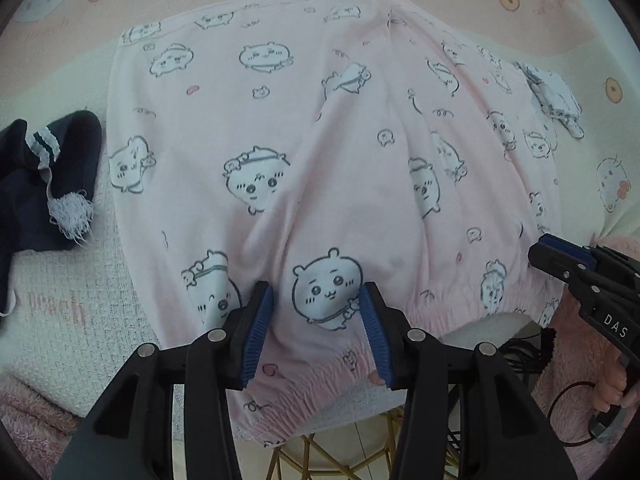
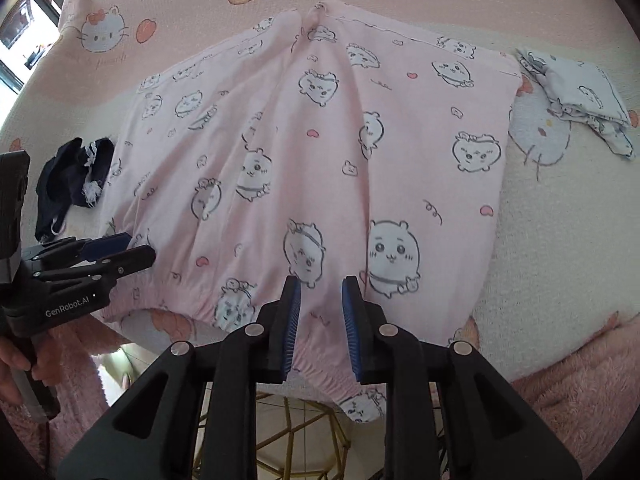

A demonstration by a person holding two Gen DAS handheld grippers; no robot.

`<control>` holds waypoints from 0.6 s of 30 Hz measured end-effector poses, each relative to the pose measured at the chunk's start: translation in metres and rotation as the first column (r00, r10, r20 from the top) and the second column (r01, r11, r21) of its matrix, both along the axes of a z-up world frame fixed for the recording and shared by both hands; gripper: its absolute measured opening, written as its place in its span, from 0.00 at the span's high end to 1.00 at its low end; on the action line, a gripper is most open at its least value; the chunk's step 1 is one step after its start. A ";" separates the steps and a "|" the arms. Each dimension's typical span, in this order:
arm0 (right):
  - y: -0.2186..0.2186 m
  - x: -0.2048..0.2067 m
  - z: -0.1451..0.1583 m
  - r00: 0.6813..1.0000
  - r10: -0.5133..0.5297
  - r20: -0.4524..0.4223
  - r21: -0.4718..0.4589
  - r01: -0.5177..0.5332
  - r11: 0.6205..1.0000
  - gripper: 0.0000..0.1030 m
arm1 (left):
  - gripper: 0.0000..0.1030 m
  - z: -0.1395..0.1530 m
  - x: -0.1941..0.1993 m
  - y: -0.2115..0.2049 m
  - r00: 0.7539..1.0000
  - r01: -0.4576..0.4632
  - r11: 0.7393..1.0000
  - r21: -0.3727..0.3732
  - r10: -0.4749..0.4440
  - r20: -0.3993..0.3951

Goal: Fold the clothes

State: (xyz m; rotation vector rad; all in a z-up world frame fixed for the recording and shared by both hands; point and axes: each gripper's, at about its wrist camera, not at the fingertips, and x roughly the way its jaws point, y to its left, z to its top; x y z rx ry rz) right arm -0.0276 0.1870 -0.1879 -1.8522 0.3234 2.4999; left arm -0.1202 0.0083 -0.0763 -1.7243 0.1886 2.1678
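Pink shorts (image 1: 320, 140) with a white cartoon-animal print lie spread flat on the bed cover, and in the right wrist view the shorts (image 2: 320, 140) fill the middle. Their gathered waistband (image 1: 320, 392) hangs slightly over the near edge. My left gripper (image 1: 317, 292) is open just above the waistband, its blue pads (image 1: 256, 336) on either side of a printed face. My right gripper (image 2: 322, 282) is also open over the waistband (image 2: 320, 368), further right. Each gripper shows from the side in the other view: the right gripper (image 1: 536, 250) and the left gripper (image 2: 142, 248).
A dark navy garment (image 1: 52, 176) with white trim lies left of the shorts. A folded white printed piece (image 2: 580, 96) sits at the far right. The pink and cream cover (image 2: 560, 240) has bare room on the right. A gold wire stool (image 1: 340, 452) stands below the edge. A fluffy pink sleeve (image 1: 592, 360) is close.
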 end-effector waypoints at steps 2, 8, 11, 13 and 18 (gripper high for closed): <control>-0.001 0.001 -0.014 0.999 0.015 0.032 0.030 -0.016 0.999 0.80 | 0.54 -0.002 0.004 -0.001 1.000 0.020 1.000 -0.017 -0.020 -0.002; -0.006 0.013 0.009 0.996 0.049 -0.070 0.096 -0.042 0.994 0.80 | 0.54 0.013 0.014 -0.019 0.998 0.013 0.998 -0.067 -0.017 -0.053; -0.026 0.021 0.023 0.982 0.137 -0.127 0.076 -0.128 0.989 0.79 | 0.54 0.025 0.024 -0.031 0.998 0.041 0.999 0.003 -0.041 -0.046; -0.050 0.025 0.021 0.965 0.228 -0.127 0.070 -0.221 0.973 0.79 | 0.54 0.027 0.029 -0.031 0.997 0.078 0.995 0.059 -0.076 -0.032; -0.094 0.028 -0.005 0.928 0.370 -0.042 0.175 -0.358 0.917 0.79 | 0.54 0.016 0.039 0.003 0.982 0.189 0.978 0.088 -0.187 -0.033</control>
